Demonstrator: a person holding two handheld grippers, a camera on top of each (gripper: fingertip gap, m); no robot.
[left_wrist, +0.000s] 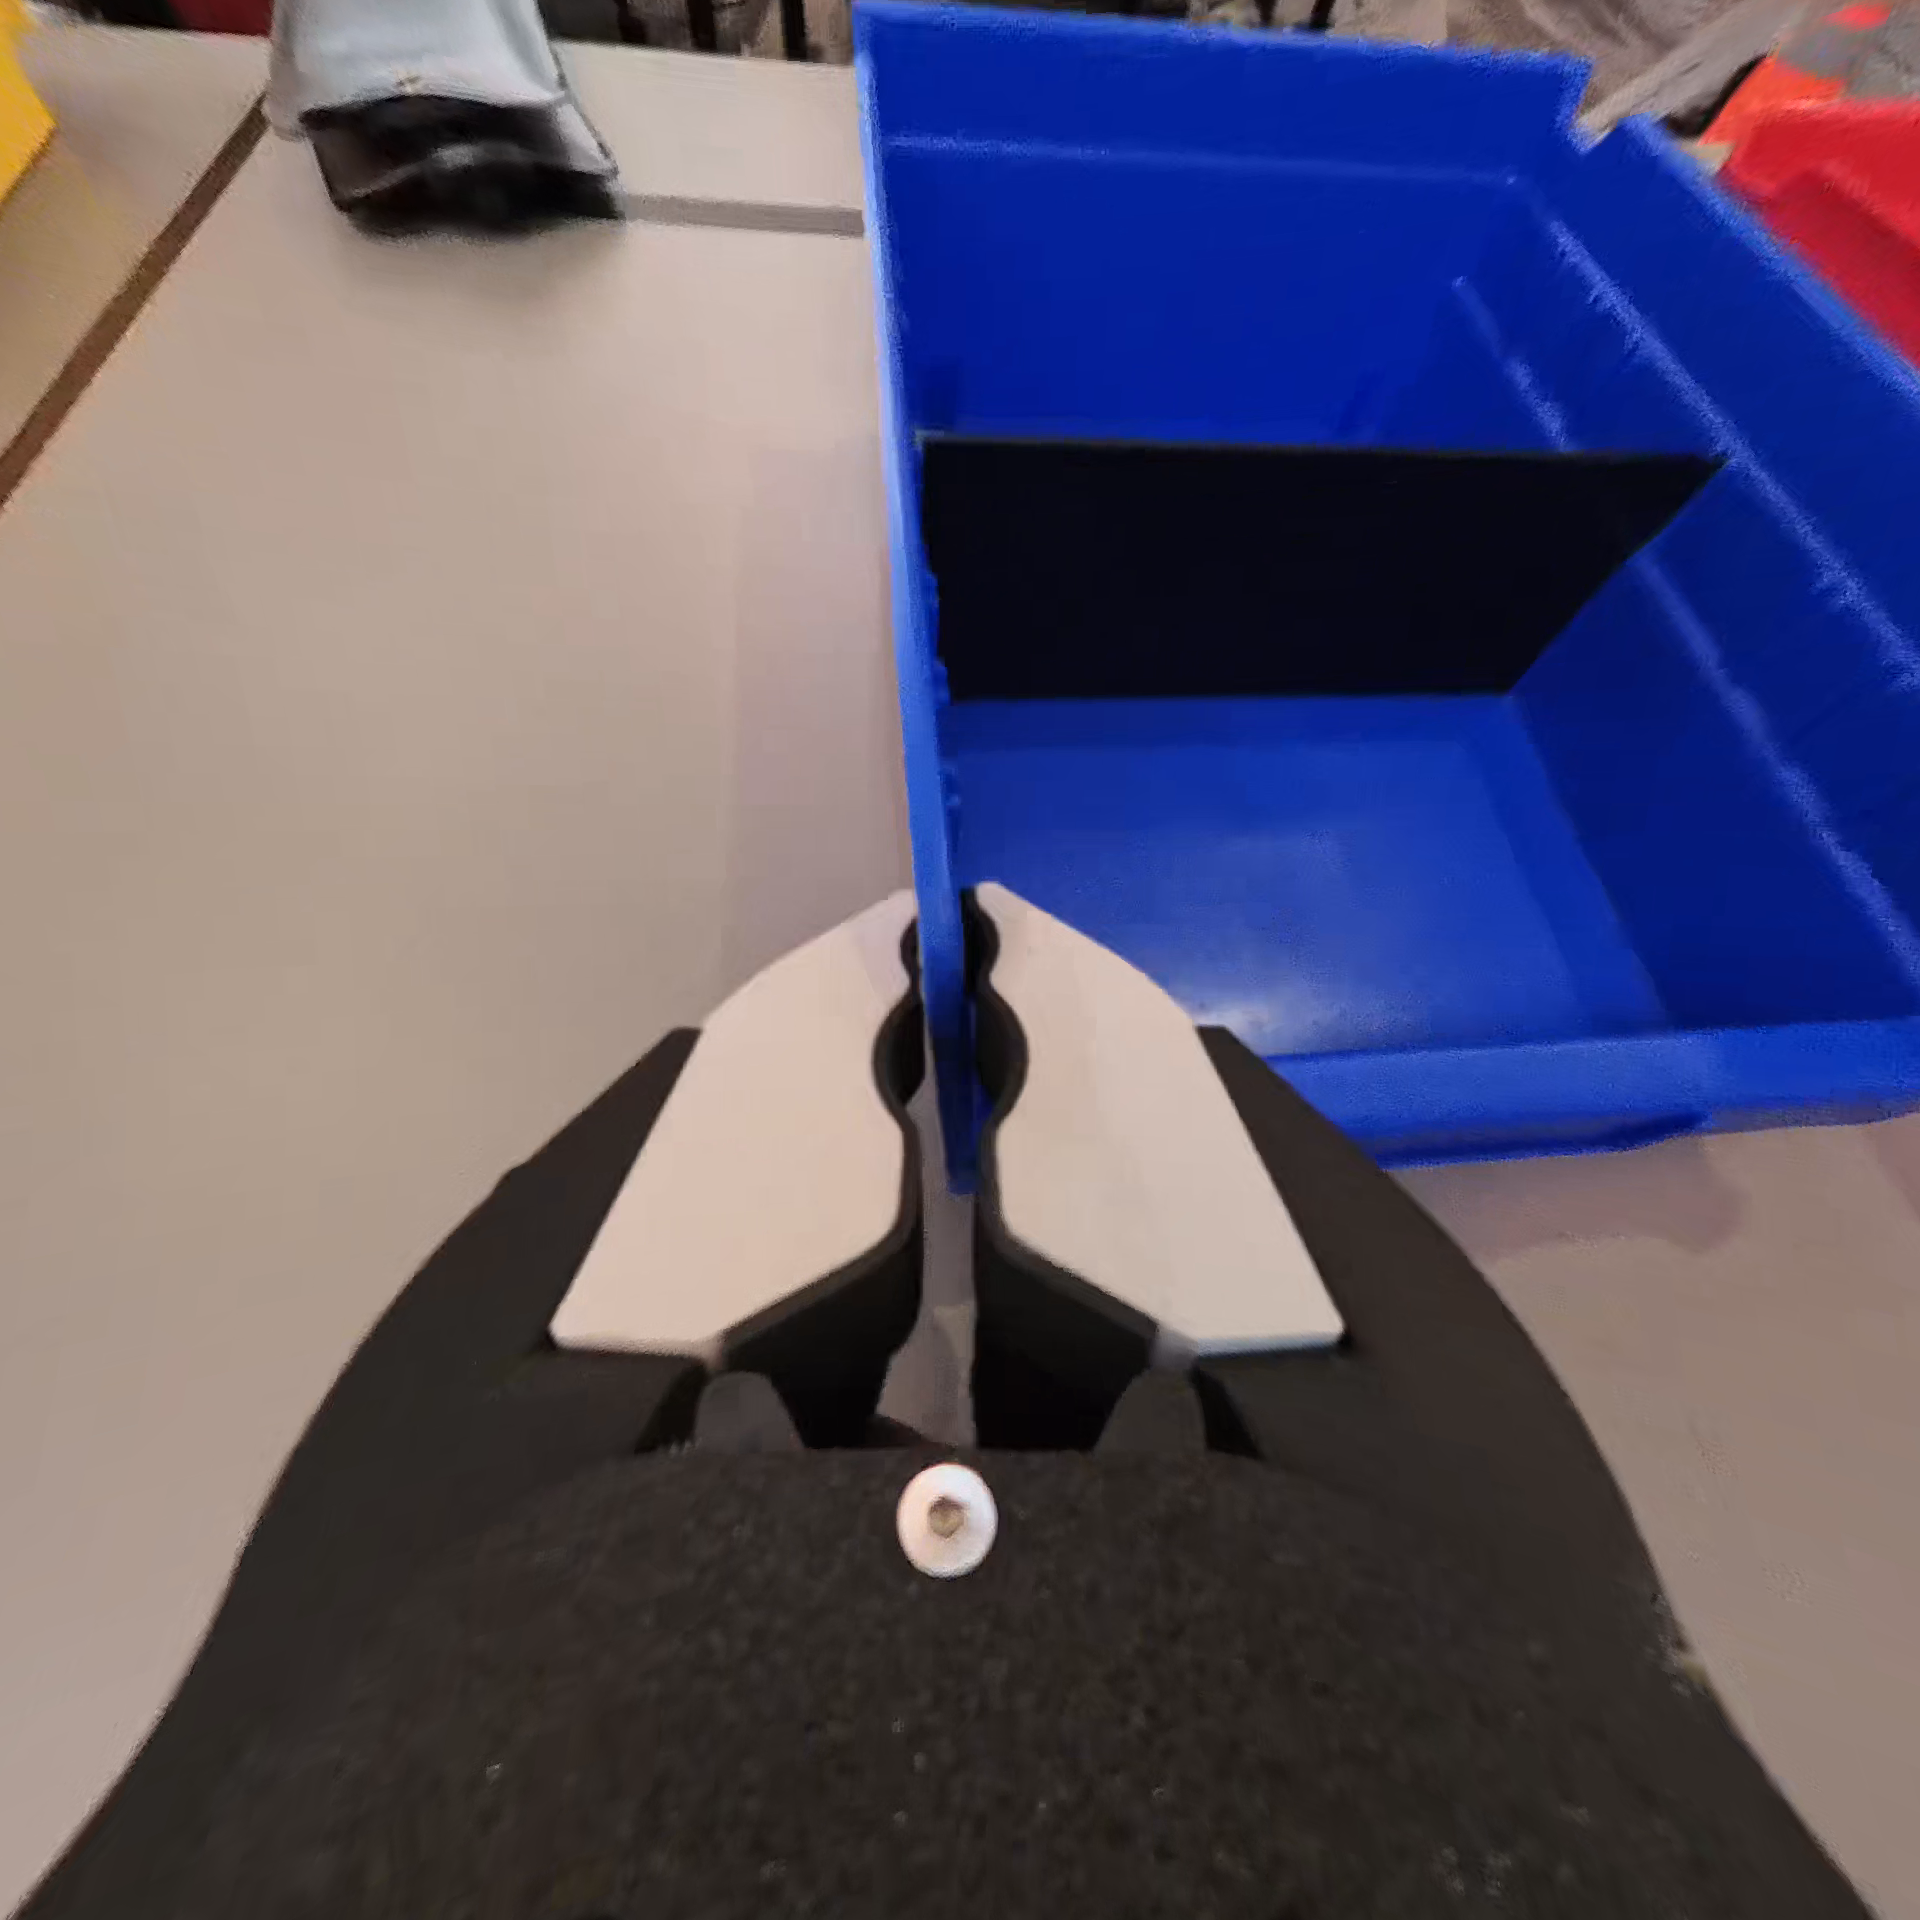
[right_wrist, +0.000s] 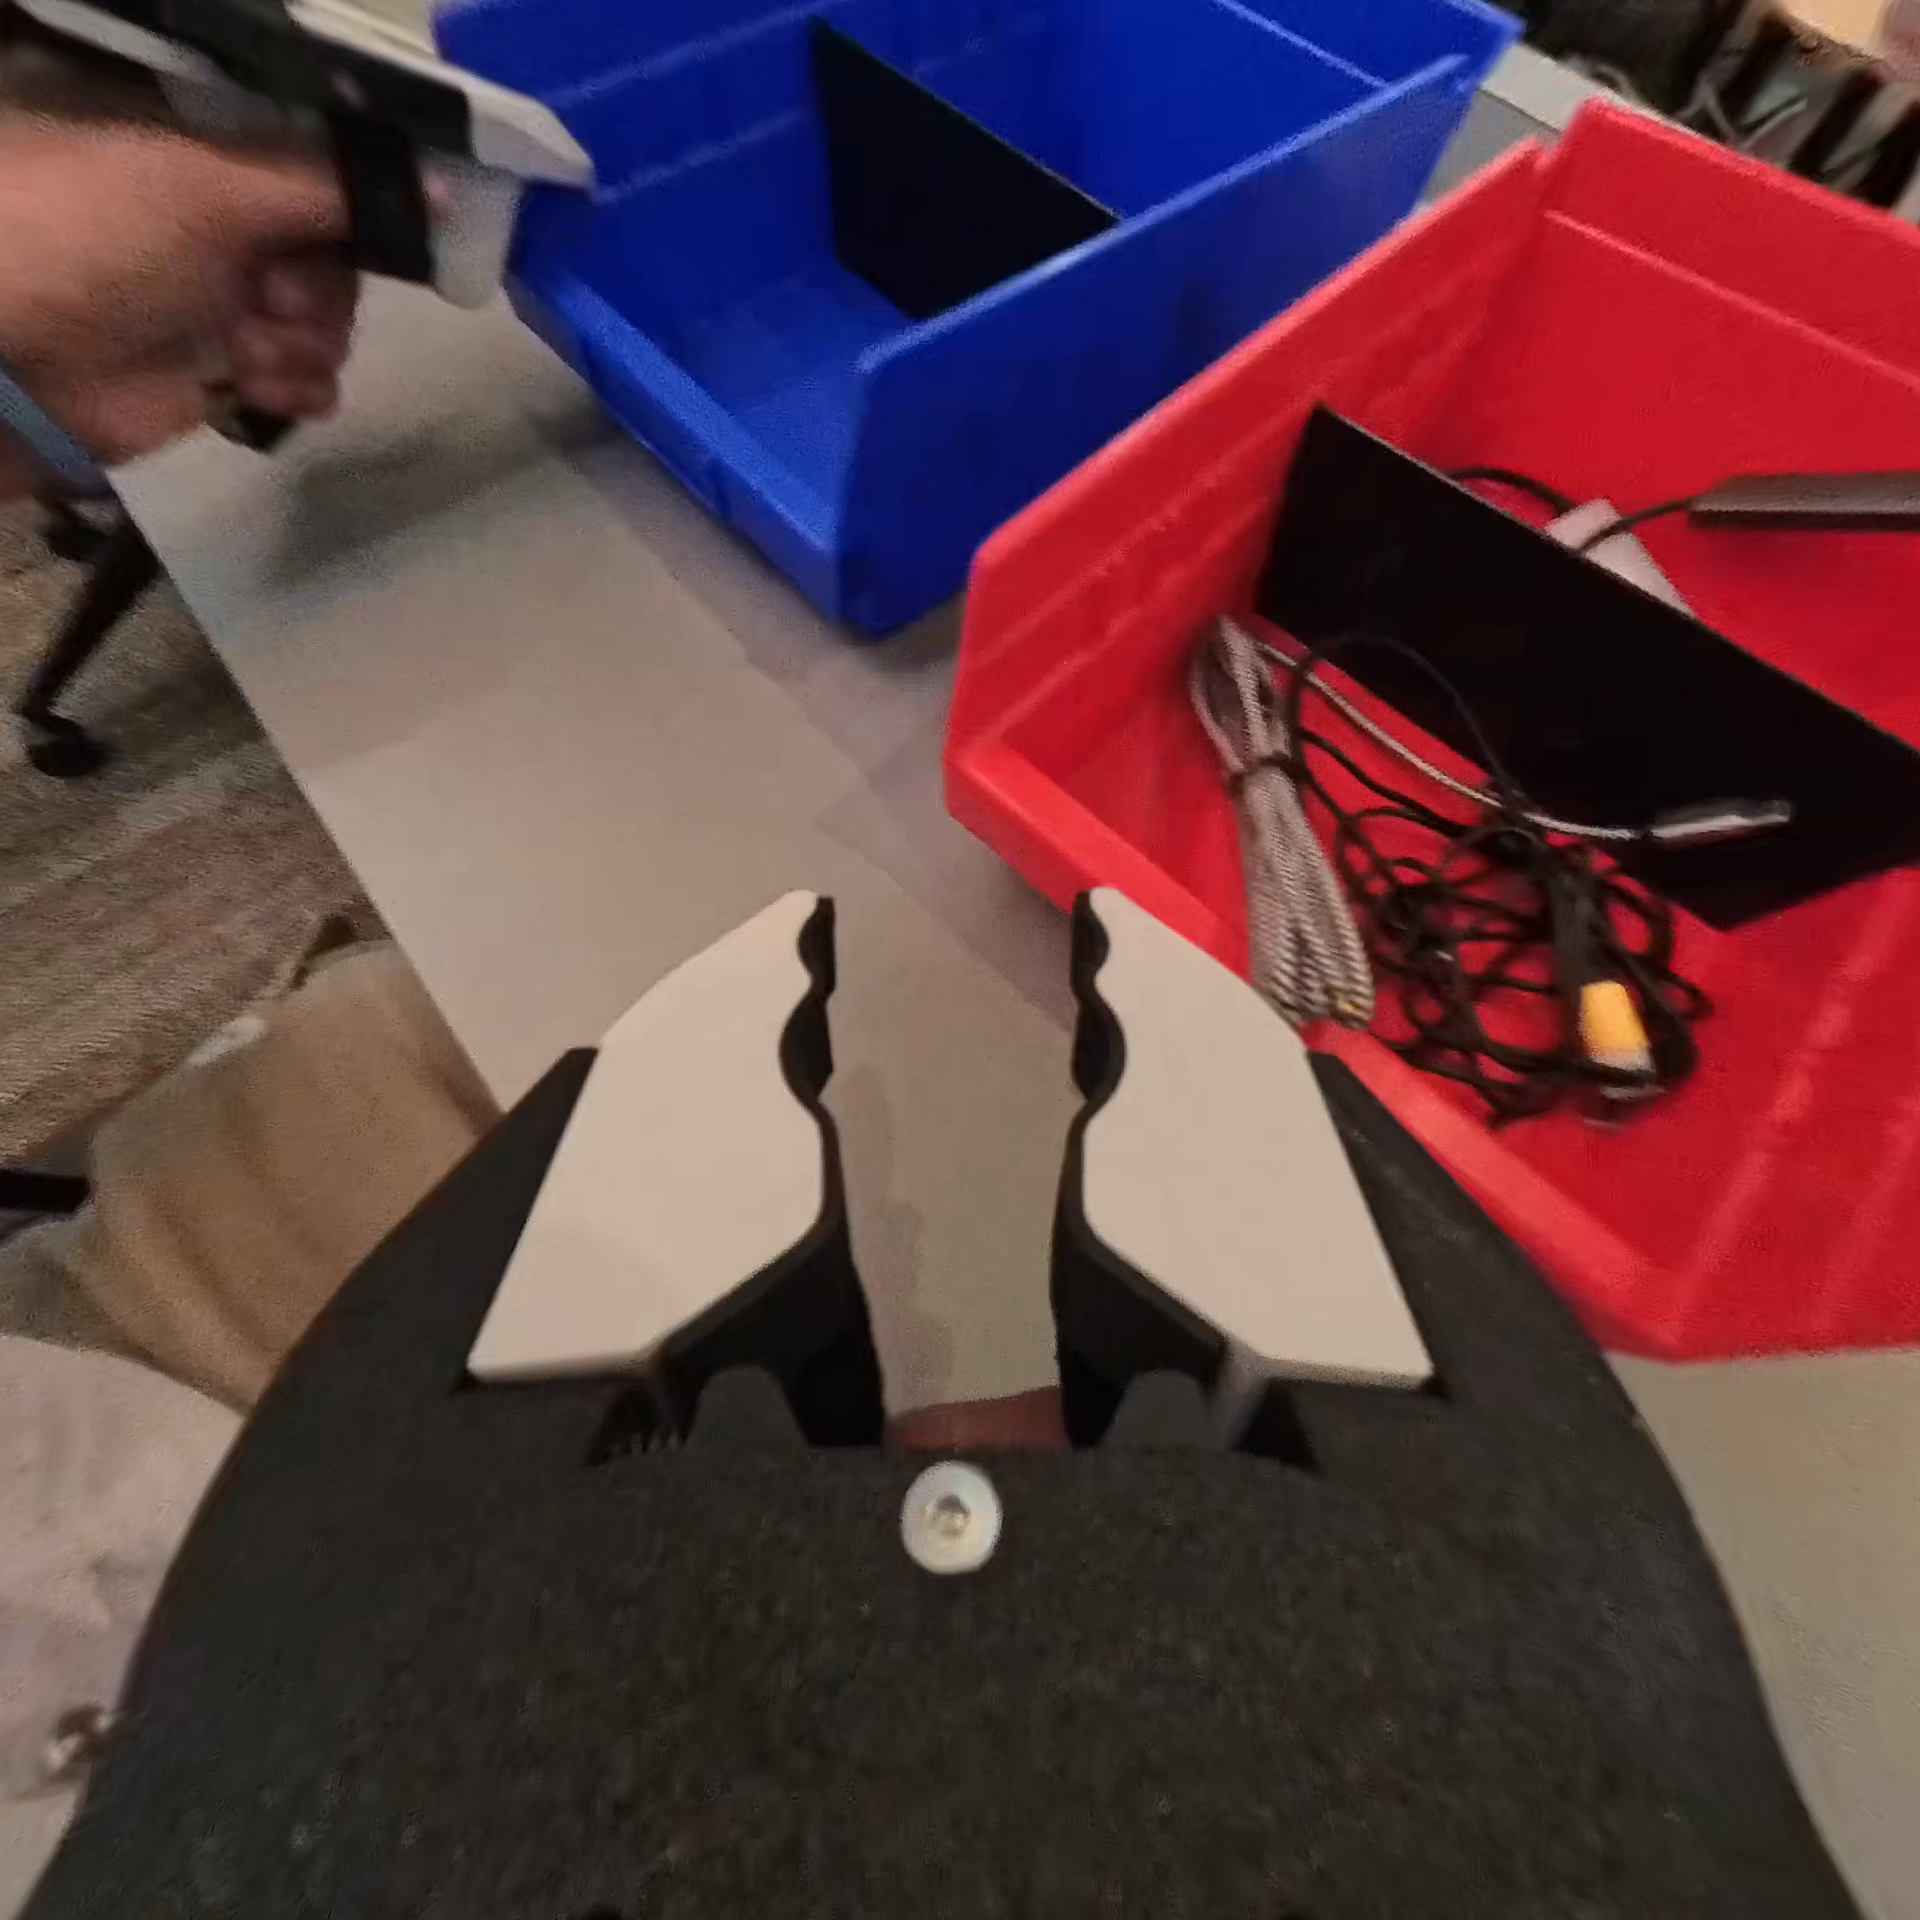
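Grainy black claw (right_wrist: 951, 920), pale scalloped fingers (right_wrist: 686, 1143), white screw (right_wrist: 951, 1529)

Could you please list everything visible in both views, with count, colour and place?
blue bin: one, blue, on the table, both compartments empty
blue bin divider: one, black, across the bin
red bin: one, red, right of the blue bin
red bin divider: one, black, across it
cables: tangled bundle, black and grey, in the red bin's near compartment
table: one, grey
left gripper: one, black and grey, shut on the blue bin's near left wall
right gripper: one, open, above the table, holding nothing
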